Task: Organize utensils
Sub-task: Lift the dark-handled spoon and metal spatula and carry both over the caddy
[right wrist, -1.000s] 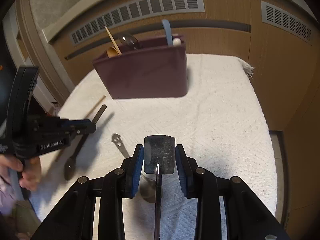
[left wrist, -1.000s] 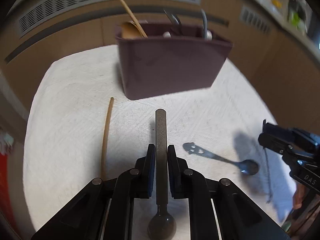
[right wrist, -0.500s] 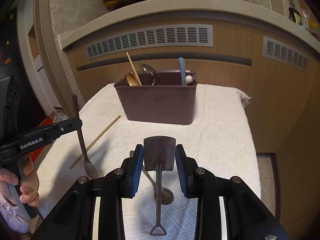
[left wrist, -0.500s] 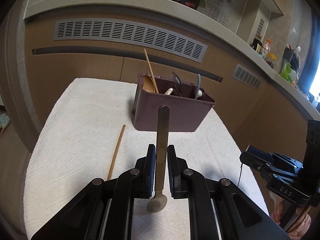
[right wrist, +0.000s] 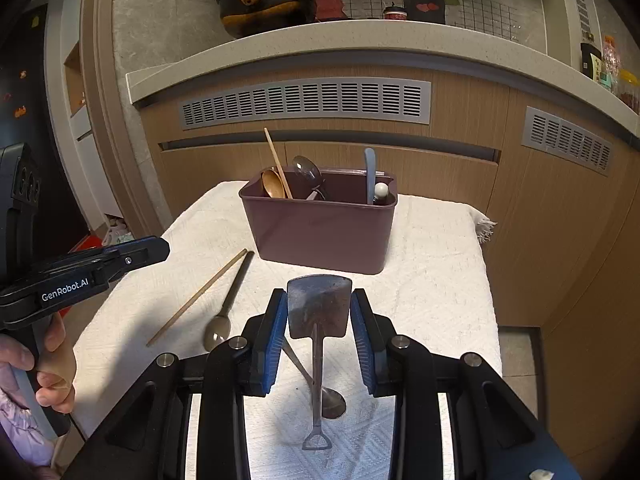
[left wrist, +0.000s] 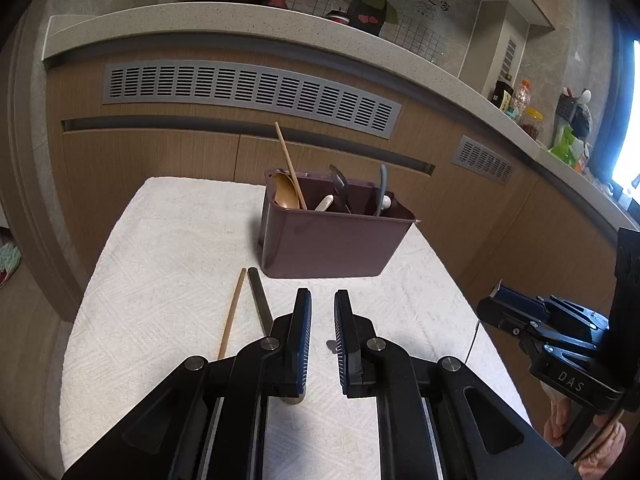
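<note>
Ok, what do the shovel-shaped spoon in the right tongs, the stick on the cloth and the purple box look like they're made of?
Shovel-shaped spoon: metal, probably stainless steel; grey with a dull, smudged shine.
Stick: wood or bamboo; plain tan, matte, no gloss.
Box: most likely plastic; even purple-brown colour, smooth walls, rounded moulded rim, faint sheen.

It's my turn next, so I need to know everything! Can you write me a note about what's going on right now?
Left tool: nearly shut, empty, above the towel.
Right tool: shut on the blade of the shovel spoon, handle hanging down.
Done: several utensils already stand in the purple bin.
Left: bin the shovel spoon, then the dark spoon, chopstick and metal spoon lying on the towel.
</note>
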`<state>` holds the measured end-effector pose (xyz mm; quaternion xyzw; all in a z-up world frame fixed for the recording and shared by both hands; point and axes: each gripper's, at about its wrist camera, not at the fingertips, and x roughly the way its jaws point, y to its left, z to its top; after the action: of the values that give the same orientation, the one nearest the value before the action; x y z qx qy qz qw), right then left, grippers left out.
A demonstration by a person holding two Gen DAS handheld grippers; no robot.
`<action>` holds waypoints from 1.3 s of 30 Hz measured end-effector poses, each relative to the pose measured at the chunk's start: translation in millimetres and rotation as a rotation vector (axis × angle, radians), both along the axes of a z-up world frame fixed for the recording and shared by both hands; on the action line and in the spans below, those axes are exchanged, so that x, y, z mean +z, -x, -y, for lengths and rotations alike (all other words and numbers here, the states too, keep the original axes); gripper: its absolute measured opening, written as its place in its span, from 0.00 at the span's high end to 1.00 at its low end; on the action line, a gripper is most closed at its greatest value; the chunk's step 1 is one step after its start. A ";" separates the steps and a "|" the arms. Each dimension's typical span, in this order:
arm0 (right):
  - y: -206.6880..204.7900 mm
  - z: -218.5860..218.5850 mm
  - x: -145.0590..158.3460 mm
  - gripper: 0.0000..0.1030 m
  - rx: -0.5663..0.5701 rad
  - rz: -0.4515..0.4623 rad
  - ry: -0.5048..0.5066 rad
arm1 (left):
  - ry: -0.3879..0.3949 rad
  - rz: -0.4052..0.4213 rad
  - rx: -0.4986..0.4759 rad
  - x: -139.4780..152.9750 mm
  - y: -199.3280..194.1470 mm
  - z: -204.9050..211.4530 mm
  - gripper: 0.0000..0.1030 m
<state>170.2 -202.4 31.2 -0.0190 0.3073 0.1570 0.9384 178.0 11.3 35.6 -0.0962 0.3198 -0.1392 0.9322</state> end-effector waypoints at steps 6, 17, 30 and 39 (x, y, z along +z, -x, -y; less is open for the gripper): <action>-3.3 1.8 -2.2 0.72 -0.008 -0.009 0.018 | -0.037 -0.131 0.024 -21.0 -24.7 -8.9 0.86; -15.7 8.5 -9.9 0.72 -0.005 -0.035 -0.011 | -0.230 -0.445 -0.003 -80.8 -120.1 23.7 0.59; -8.2 13.3 -1.3 0.72 -0.002 -0.011 -0.011 | -0.173 -0.235 -0.073 -64.4 -62.3 30.4 0.95; -6.5 9.4 1.0 0.72 -0.004 -0.016 0.004 | -0.212 -0.246 -0.154 -52.0 -55.0 24.1 0.90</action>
<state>176.7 -211.9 32.2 -0.0190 0.3151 0.1548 0.9362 233.0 -12.8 -16.3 0.0111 0.4506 -0.1630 0.8777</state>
